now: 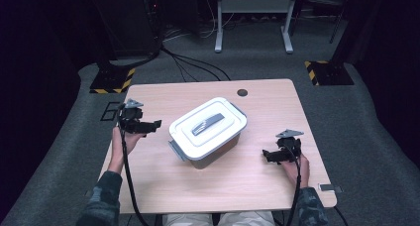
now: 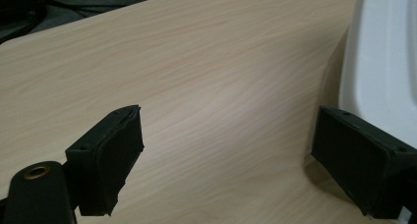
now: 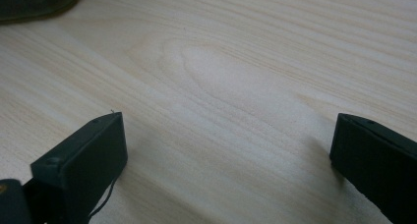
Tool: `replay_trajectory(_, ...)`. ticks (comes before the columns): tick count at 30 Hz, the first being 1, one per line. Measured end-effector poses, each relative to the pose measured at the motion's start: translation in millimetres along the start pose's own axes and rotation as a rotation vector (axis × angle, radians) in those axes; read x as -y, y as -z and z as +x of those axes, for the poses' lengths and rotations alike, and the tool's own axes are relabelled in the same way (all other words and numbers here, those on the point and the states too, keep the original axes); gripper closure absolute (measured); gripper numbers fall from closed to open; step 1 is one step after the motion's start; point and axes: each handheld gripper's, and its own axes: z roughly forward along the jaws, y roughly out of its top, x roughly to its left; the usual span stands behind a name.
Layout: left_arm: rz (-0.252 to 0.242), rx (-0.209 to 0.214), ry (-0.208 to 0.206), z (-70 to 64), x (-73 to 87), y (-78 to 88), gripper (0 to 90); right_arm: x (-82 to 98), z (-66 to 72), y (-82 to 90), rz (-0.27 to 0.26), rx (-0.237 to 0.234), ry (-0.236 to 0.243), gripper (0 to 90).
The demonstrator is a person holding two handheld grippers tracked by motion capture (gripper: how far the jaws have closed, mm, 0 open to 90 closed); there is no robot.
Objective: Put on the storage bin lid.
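A white lidded storage box point(image 1: 208, 133) with a grey handle sits mid-table point(image 1: 267, 181). My left gripper point(image 1: 152, 125) hovers just beside its left side, jaws spread wide. My right gripper point(image 1: 267, 155) rests well apart to the right, jaws also wide.

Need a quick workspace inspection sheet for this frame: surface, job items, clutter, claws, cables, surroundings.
Surface: light wood table, round grommet hole near the far edge.
Job's things: white lidded storage box at centre, lid on, grey handle flat on top, grey latch on the near-left end.
Clutter: nothing seen on the table.
Grippers: left claw open, close beside the box, holding nothing; right claw open, apart from the box, holding nothing.
Cables: one black cable trails from each gripper off the near edge.
Surroundings: dark room, grey carpet, hazard-striped bases, white frame legs, floor cables.
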Motion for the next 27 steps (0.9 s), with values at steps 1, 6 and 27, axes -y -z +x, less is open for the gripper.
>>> replay_trajectory(1, 0.002, -0.004, 0.009, 2.9, 3.7, -0.7, 11.8, 0.0, -0.1, 0.0, 0.000, 0.002, 0.002, 0.0)
replay_trajectory(6, 0.020, -0.016, 0.051, 17.3, 22.1, -5.2, 11.6, 0.0, 0.0, 0.0, 0.000, 0.000, 0.000, 0.0)
replay_trajectory(27, 0.106, -0.050, 0.181, 48.4, 97.8, -31.0, 7.4, 0.0, 0.0, 0.0, 0.001, 0.002, 0.001, 0.0)
